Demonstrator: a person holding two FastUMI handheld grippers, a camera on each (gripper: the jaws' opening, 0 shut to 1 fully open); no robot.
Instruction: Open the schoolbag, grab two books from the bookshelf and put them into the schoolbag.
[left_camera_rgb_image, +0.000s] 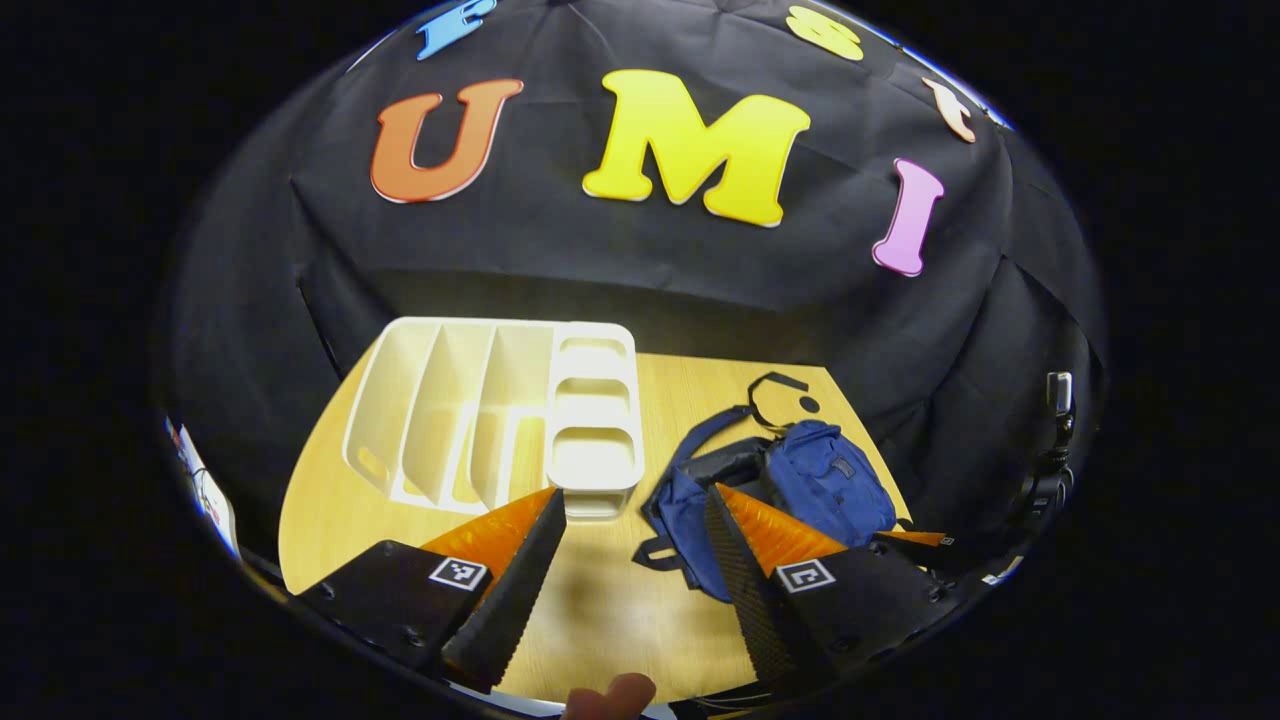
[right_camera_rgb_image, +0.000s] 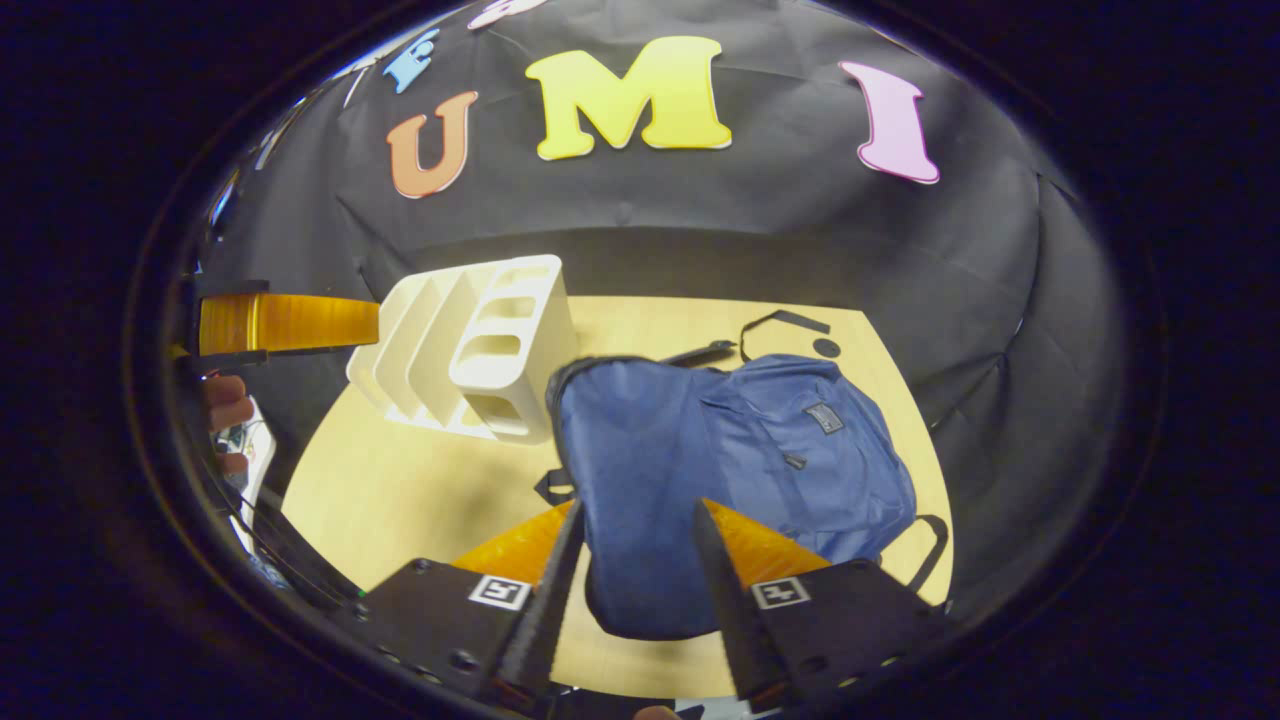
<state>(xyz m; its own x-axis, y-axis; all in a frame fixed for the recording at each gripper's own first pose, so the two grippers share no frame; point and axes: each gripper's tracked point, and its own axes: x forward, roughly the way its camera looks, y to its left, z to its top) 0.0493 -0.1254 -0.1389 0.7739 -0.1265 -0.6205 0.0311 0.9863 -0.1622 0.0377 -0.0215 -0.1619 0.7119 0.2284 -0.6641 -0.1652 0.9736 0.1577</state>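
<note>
The blue schoolbag (left_camera_rgb_image: 830, 480) lies on the right half of the wooden table (left_camera_rgb_image: 610, 600), its mouth a dark gap on the left side. Left of it stands the white bookshelf (left_camera_rgb_image: 470, 410), and I see no books in its slots. My left gripper (left_camera_rgb_image: 633, 495) hangs open above the table between shelf and bag, holding nothing. In the right gripper view the schoolbag (right_camera_rgb_image: 800, 450) has a front panel raised toward me. My right gripper (right_camera_rgb_image: 640, 505) is open, its fingers a wide gap apart with blue cloth showing between them. The left gripper's finger (right_camera_rgb_image: 290, 322) pokes in beside the bookshelf (right_camera_rgb_image: 480, 350).
The bag's black strap (left_camera_rgb_image: 775, 385) loops toward the table's far edge. A small camera on a stand (left_camera_rgb_image: 1058, 400) sits off the table's right side. A hand (right_camera_rgb_image: 225, 400) shows at the left, over some papers (right_camera_rgb_image: 245, 440). Bare wood lies in front of the shelf.
</note>
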